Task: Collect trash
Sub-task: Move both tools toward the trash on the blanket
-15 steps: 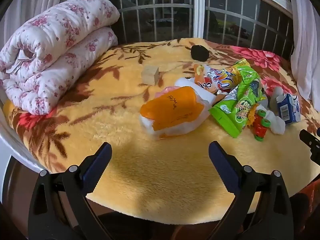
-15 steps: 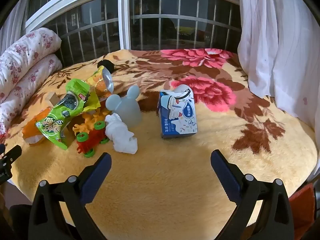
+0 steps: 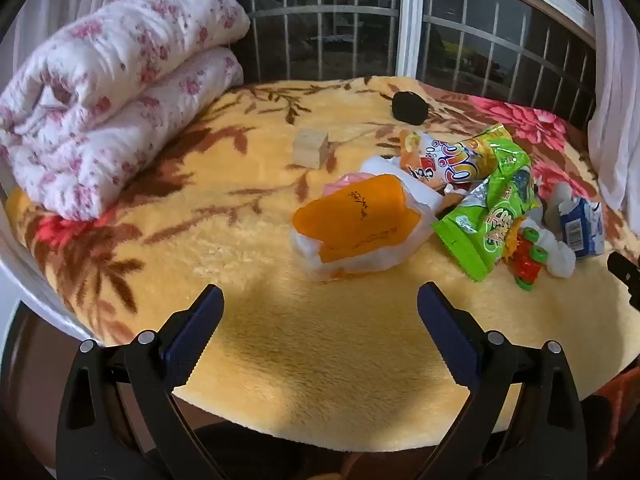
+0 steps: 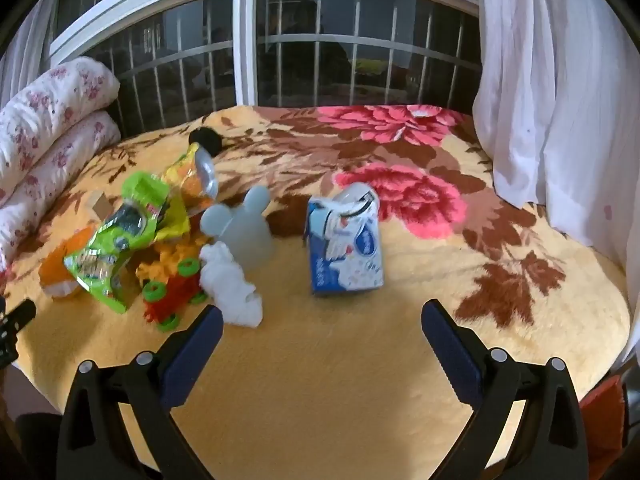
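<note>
Grippers — left gripper (image 3: 318,320) agape, low | right gripper (image 4: 322,332) agape, facing carton (image 4: 344,240)

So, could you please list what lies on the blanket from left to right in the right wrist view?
Folded floral quilt → green snack bag → red toy with green wheels → white crumpled tissue → blue and white carton → white curtain.

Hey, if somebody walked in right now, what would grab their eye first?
Probably the litter heaped mid-blanket: a bright green snack bag lying against an orange-and-white bag, with a red toy car beside them. Next, the blue milk carton standing apart, straight ahead of the open right gripper.
</note>
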A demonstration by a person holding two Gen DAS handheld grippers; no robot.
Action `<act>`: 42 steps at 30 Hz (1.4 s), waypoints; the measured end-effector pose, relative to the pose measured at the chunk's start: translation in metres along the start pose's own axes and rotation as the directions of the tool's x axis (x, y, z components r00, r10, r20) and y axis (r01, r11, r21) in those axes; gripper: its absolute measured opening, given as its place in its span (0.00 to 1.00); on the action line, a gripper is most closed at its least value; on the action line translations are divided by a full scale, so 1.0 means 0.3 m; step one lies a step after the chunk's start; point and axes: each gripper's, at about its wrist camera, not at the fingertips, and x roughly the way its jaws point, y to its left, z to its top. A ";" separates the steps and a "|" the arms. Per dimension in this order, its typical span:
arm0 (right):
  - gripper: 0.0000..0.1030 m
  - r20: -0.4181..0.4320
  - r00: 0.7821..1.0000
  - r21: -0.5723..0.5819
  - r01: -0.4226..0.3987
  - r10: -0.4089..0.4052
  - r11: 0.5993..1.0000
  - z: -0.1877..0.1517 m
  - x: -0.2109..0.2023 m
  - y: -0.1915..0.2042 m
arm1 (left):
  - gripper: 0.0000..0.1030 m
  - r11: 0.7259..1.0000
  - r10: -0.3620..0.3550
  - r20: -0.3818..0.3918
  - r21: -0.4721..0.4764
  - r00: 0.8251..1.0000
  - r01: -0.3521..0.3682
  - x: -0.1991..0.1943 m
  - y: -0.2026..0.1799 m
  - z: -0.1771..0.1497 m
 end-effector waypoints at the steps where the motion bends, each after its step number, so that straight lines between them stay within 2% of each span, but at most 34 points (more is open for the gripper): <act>1: 0.95 -0.002 1.000 0.010 -0.005 0.005 1.000 0.009 0.004 -0.010 | 0.92 1.000 -0.013 -0.012 -0.016 1.000 0.013 0.003 0.013 0.003; 4: 0.95 -0.009 1.000 0.028 -0.024 0.025 0.999 0.047 0.032 -0.034 | 0.92 0.999 -0.024 -0.032 -0.023 0.999 0.023 0.020 0.021 0.009; 9: 0.95 -0.044 0.999 0.049 -0.012 0.014 0.999 0.095 0.097 -0.067 | 0.92 1.000 -0.025 -0.045 -0.021 0.999 0.024 0.042 0.026 0.013; 15: 0.95 -0.096 0.995 0.065 -0.026 0.032 0.998 0.106 0.191 -0.082 | 0.92 1.000 -0.022 -0.039 -0.006 0.999 0.022 0.059 0.020 0.024; 18: 0.95 -0.109 0.993 0.065 -0.028 0.035 0.997 0.106 0.227 -0.074 | 0.92 0.999 -0.037 -0.059 -0.011 0.998 0.037 0.077 0.017 0.032; 26: 0.95 -0.127 0.991 0.057 -0.030 0.037 0.998 0.107 0.282 -0.058 | 0.92 1.000 -0.008 -0.008 -0.003 1.000 0.008 0.063 0.009 0.055; 30: 0.95 -0.130 0.991 0.059 -0.028 0.036 0.998 0.109 0.297 -0.058 | 0.92 1.000 -0.002 -0.007 -0.006 1.000 0.002 0.067 0.010 0.069; 33: 0.95 -0.134 0.990 0.058 -0.031 0.038 0.998 0.110 0.308 -0.056 | 0.92 1.000 -0.023 -0.012 0.002 1.000 0.023 0.072 0.008 0.072; 42: 0.95 -0.149 0.989 0.050 -0.009 0.017 0.999 0.106 0.346 -0.052 | 0.92 0.999 0.011 0.002 0.053 1.000 -0.011 0.070 -0.023 0.071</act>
